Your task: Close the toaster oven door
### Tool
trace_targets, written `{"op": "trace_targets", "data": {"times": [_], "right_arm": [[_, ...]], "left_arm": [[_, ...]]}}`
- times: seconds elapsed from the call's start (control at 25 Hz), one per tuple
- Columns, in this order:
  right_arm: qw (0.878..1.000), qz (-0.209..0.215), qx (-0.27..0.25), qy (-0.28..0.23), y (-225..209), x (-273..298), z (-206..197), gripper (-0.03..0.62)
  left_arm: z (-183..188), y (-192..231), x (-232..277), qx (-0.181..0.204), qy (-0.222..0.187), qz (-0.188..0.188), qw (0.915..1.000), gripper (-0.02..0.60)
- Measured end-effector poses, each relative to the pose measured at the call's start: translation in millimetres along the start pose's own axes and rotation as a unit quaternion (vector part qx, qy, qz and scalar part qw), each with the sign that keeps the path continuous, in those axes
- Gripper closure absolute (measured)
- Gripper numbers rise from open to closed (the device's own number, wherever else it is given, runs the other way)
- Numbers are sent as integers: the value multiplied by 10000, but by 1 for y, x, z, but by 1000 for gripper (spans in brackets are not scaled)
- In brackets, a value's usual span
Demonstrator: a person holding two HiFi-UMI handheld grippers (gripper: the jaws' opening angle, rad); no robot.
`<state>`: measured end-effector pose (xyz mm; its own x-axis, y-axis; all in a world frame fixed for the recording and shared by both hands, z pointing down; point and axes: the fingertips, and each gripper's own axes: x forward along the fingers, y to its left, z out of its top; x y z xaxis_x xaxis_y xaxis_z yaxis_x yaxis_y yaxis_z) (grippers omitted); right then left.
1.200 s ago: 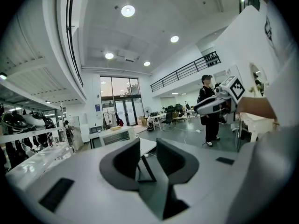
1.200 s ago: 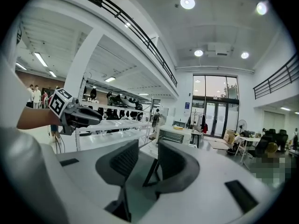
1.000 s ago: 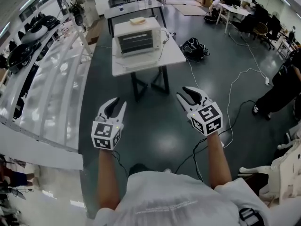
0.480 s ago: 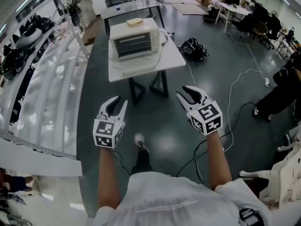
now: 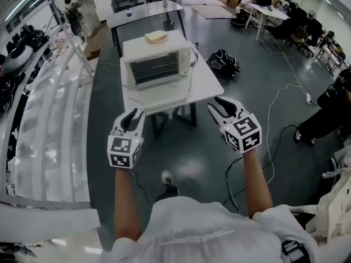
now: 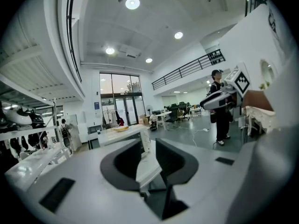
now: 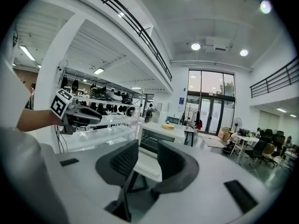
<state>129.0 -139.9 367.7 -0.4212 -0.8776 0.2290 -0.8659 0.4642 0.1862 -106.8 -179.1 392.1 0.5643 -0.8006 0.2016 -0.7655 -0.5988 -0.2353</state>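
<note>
Two tongs hang in mid-air above the grey floor (image 5: pixel 109 92), both well short of the table (image 5: pixel 205 84). At the far left, white shelving (image 5: pixel 49 114) runs along the room's edge.

The left tongs (image 5: pixel 134 115) stand parted by a narrow gap. The left gripper view shows nothing between the jaws, only the distant table edge seen through the slot, and they touch nothing.

Ahead and between the two arms, the white toaster oven (image 5: pixel 155 64) sits on the table with its front turned toward the person. A flat yellowish item (image 5: pixel 156 36) rests on its roof. The toaster oven door (image 5: pixel 160 96) seems to be the pale panel lying flat in front of the rack-lined opening, near the table's front edge, though it is too small to be sure.

The right tongs (image 5: pixel 216 106) are likewise parted by a modest gap. The right gripper view shows bare jaws that frame the far-off oven and grip nothing.

Further right, a black bag (image 5: pixel 224 59) lies on the floor just beside the table. A white cable (image 5: pixel 274 100) trails across the floor, and a person in dark clothes (image 5: pixel 329 103) stands at the right edge.
</note>
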Motion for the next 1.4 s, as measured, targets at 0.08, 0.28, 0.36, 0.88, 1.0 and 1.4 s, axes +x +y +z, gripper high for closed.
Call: {"op": "trace_targets", "data": {"times": [0.08,0.28,0.36,0.88,1.0,1.4], "right_arm": [[10000,-22,64,52,-9,29,5,471],[9994,-32,207,286,-26,103,3,471],[9987,-16,288,425,-30,132,-1,471],[9823,382,955,1567,-60,238,-114,471],[9752,480,1156,1823,-72,253,-146,471],[9417,780,1866,2688,-64,280,-253,464]], "left_arm": [[-2,24,23,-36,45,-43,10000,477],[-21,77,78,-198,217,-154,9994,477],[-34,96,96,-322,339,-212,9987,477],[-165,112,168,-1429,1673,-190,9753,477],[-195,101,178,-1744,1997,-73,9642,477],[-297,68,187,-2572,2926,151,9209,477]]}}
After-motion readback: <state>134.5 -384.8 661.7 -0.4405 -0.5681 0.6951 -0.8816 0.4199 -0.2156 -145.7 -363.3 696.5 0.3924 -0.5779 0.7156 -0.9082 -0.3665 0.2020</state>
